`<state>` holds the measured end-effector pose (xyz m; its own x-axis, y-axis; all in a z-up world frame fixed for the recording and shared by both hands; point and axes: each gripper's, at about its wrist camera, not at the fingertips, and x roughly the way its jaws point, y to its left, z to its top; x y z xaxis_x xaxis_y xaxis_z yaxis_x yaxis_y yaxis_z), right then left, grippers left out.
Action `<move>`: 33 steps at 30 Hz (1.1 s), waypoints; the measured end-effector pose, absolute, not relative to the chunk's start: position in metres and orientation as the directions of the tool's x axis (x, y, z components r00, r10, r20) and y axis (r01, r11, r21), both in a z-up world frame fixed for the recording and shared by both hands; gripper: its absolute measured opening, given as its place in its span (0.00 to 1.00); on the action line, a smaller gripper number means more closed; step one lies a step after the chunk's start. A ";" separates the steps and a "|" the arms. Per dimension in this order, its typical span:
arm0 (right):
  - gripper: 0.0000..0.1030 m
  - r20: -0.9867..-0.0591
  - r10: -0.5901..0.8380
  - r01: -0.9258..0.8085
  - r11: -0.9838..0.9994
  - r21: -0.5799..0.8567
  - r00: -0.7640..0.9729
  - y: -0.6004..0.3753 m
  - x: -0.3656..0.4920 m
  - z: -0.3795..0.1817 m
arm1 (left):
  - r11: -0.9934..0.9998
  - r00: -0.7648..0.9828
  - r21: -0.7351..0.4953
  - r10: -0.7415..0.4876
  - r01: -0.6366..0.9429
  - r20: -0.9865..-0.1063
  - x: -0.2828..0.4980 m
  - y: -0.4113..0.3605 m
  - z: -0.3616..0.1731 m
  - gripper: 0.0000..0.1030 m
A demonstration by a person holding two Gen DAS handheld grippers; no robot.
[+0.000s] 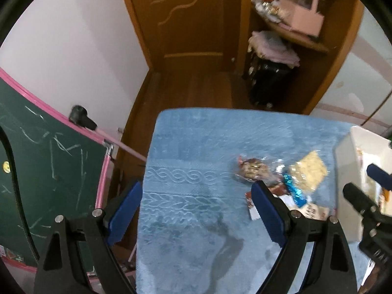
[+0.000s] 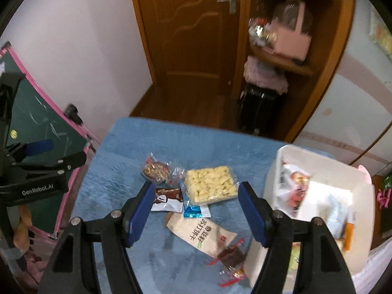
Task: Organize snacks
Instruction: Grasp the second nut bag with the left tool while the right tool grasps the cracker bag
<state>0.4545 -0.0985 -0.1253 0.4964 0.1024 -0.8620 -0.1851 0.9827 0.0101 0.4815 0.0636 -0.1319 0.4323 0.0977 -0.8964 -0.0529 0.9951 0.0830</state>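
Several wrapped snacks lie on the blue towel-covered table [image 2: 117, 152]: a yellow puffed-rice cake [image 2: 210, 185], a brown nut bar [image 2: 155, 167], a brown and white packet [image 2: 169, 198], a blue packet [image 2: 194, 209], a cream packet [image 2: 203, 234] and a dark red-edged packet [image 2: 231, 261]. A white bin [image 2: 362, 196] at the right holds several snacks. My right gripper [image 2: 194, 216] is open and empty above the pile. My left gripper [image 1: 198, 209] is open and empty over bare towel, left of the pile [image 1: 281, 178]. The bin [image 1: 348, 161] shows there too.
A green chalkboard with a pink frame [image 1: 49, 161] stands left of the table. A wooden door [image 2: 191, 36], a shelf with a pink box [image 2: 291, 41] and a black suitcase [image 2: 259, 107] are beyond the table's far edge.
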 end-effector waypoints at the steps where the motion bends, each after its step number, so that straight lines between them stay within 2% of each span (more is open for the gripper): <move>1: 0.69 -0.870 0.094 -0.188 0.982 0.001 0.484 -0.096 0.460 -0.136 | 0.995 0.423 0.085 0.102 -0.059 -0.900 0.485 0.061 -0.139 0.87; 7: 0.69 -0.893 0.035 -0.182 0.982 -0.053 0.448 -0.085 0.483 -0.190 | 0.993 0.375 0.011 0.054 -0.114 -0.926 0.515 0.057 -0.183 0.87; 15: 0.69 -0.891 -0.059 -0.161 0.976 -0.146 0.450 -0.076 0.496 -0.233 | 0.985 0.361 -0.089 -0.031 -0.146 -0.932 0.538 0.040 -0.217 0.87; 23: 0.69 -0.837 -0.092 -0.164 0.964 -0.211 0.539 -0.069 0.490 -0.238 | 0.978 0.313 -0.142 -0.089 -0.153 -0.946 0.554 0.018 -0.250 0.87; 28: 0.69 -0.824 -0.048 -0.098 0.987 -0.125 0.564 -0.085 0.485 -0.234 | 0.956 0.253 -0.224 -0.173 -0.189 -0.952 0.558 0.009 -0.275 0.87; 33: 0.70 -0.827 -0.062 -0.086 0.987 -0.132 0.559 -0.088 0.489 -0.235 | 0.966 0.280 -0.180 -0.124 -0.184 -0.952 0.556 -0.002 -0.278 0.90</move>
